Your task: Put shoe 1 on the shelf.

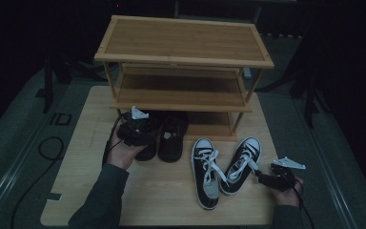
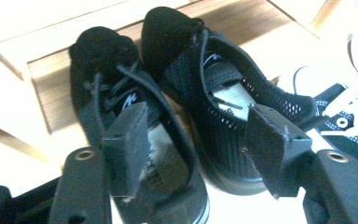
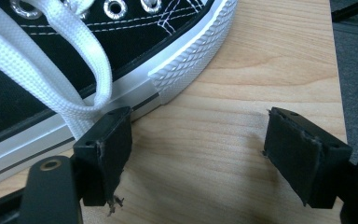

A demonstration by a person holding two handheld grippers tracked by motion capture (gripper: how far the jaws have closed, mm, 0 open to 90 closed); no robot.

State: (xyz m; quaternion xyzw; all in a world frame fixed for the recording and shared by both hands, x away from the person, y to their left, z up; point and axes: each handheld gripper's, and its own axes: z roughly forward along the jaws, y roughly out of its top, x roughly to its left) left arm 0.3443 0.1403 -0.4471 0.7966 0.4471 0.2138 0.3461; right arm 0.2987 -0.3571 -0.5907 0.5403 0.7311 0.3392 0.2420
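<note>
At the foot of the rack, the 2 black shoes sit side by side with their toes tucked under the bottom shelf and their heels toward me. My left gripper hangs over those heels with its jaws apart and nothing pressed between the pads, one pad above the opening of the left shoe, the other beside the heel of the right one. I judge the step is to seat this pair on the shelf, so I would come down onto a heel collar, close firmly on the rim, and slide the shoe straight in rather than lift it, keeping it clear of the shelf above. Off to the right, the 2 black and white sneakers lie on the table with toes apart. My right gripper rests open beside the rubber edge of the nearer sneaker, its left pad touching a white lace, holding nothing
</note>
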